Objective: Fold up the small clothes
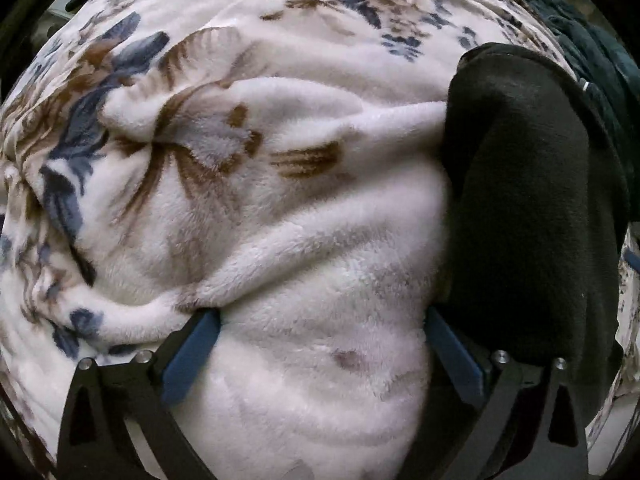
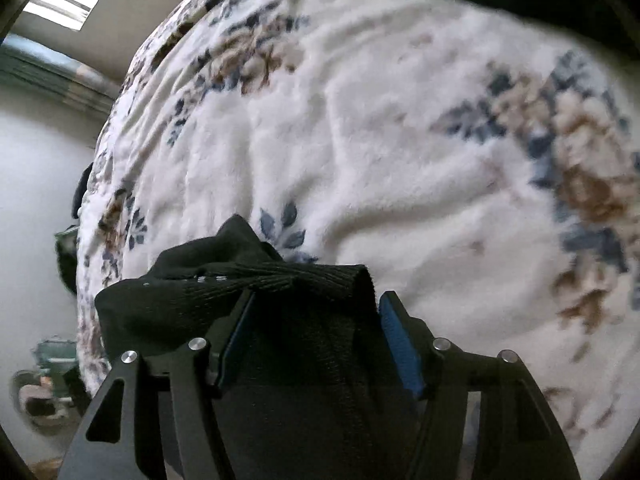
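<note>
We see left gripper (image 1: 320,320) spread wide over blanket (image 1: 248,184), sock (image 1: 532,200) right of fingers, long axis vertical; right gripper (image 2: 316,312) parted, sock (image 2: 224,288) draped between, unpinched.

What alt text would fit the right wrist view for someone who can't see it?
A black sock is draped over the right gripper, its ribbed cuff across the left pad and between the parted blue pads. Beyond lies a white fleece blanket with blue and brown flowers.

Black left gripper (image 1: 324,320), blue pads (image 1: 192,356), silver screws (image 1: 500,357)
</note>
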A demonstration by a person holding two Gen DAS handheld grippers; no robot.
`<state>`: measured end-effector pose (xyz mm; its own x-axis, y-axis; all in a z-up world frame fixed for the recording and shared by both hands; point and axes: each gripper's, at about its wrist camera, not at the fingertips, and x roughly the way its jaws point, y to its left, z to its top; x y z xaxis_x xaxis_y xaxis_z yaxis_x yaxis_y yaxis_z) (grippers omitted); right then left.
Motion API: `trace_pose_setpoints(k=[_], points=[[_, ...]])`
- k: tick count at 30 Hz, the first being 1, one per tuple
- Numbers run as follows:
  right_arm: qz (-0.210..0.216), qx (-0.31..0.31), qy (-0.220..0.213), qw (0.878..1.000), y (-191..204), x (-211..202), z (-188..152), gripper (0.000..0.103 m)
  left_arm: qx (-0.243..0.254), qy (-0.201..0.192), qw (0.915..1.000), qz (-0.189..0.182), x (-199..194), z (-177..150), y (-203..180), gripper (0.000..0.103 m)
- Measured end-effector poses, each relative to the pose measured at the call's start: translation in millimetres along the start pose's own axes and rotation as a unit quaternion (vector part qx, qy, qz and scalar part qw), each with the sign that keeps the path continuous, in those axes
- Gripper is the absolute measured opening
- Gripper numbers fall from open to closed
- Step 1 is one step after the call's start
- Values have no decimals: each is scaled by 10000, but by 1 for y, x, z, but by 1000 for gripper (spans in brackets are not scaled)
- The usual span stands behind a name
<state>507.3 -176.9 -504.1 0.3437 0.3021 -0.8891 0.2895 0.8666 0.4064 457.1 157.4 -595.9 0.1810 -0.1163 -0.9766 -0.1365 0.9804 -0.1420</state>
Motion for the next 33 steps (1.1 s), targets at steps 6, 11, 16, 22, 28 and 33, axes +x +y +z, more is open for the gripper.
trace_pose_setpoints(k=[6, 11, 16, 22, 28, 33], points=[[75, -223, -166, 9996, 9, -13, -14, 65, 16, -49, 9999, 156, -6, -1, -8, 103], [164, -354, -102, 9992, 14, 18, -13, 4, 99, -560, 9976, 391, -45, -8, -19, 103], [-220, -385, -815, 9957, 24, -15, -11, 3, 172, -997, 9941, 389, -77, 1, -33, 103], [-507, -444, -1002, 9927, 37, -33, 19, 3, 30, -1063, 9943, -18, -85, 34, -43, 103], [-714, -173, 503, 9960, 18, 47, 46, 4, 291, -638, 9975, 26, -39, 79, -64, 103], [-72, 647, 568, 9963, -19, 8, 43, 43, 238, -396, 9988, -140, -16, 96, -60, 103]])
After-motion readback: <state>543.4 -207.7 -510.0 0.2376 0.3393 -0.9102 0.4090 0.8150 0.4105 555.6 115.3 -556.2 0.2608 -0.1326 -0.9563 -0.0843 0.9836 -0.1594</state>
